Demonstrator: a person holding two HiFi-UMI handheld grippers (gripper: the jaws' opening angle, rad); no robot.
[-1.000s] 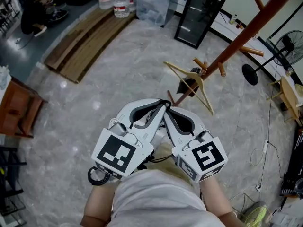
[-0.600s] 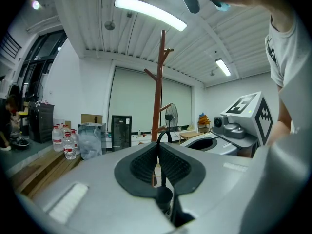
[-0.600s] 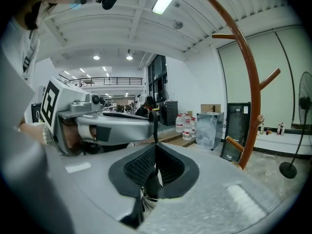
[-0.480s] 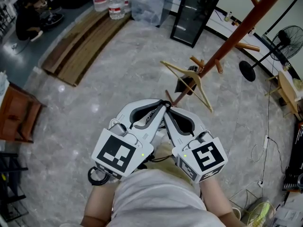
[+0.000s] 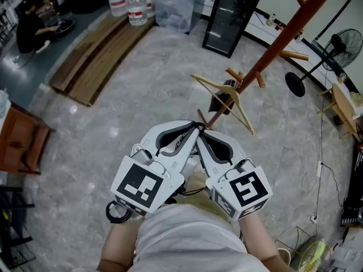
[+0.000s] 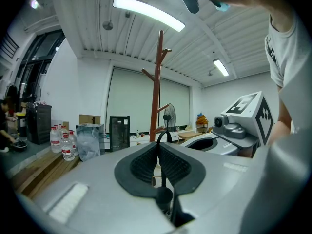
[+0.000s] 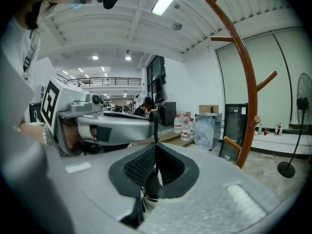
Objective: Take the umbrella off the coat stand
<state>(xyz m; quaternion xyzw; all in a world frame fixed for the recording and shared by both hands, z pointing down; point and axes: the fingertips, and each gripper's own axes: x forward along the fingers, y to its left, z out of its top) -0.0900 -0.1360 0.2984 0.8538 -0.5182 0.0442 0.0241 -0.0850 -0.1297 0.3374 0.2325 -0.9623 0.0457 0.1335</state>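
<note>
Honestly, my left tongs (image 5: 193,130) and right tongs (image 5: 204,132) are both pinched shut on one thin black strap (image 5: 199,123), so pulling them apart could yank it free.

Hanger (image 5: 218,84) on coat stand (image 5: 283,39), cabinet (image 5: 231,18) behind it, planks (image 5: 96,50) left, fan (image 5: 346,43) right

Right gripper (image 7: 156,147), black ribbed pads pressed together on a thin black strap (image 7: 155,128) rising straight from them. The left gripper (image 7: 148,121) lies close alongside at left; beyond stand a curved brown wooden coat stand (image 7: 252,91) and clear plastic water bottles (image 7: 185,126).
</note>
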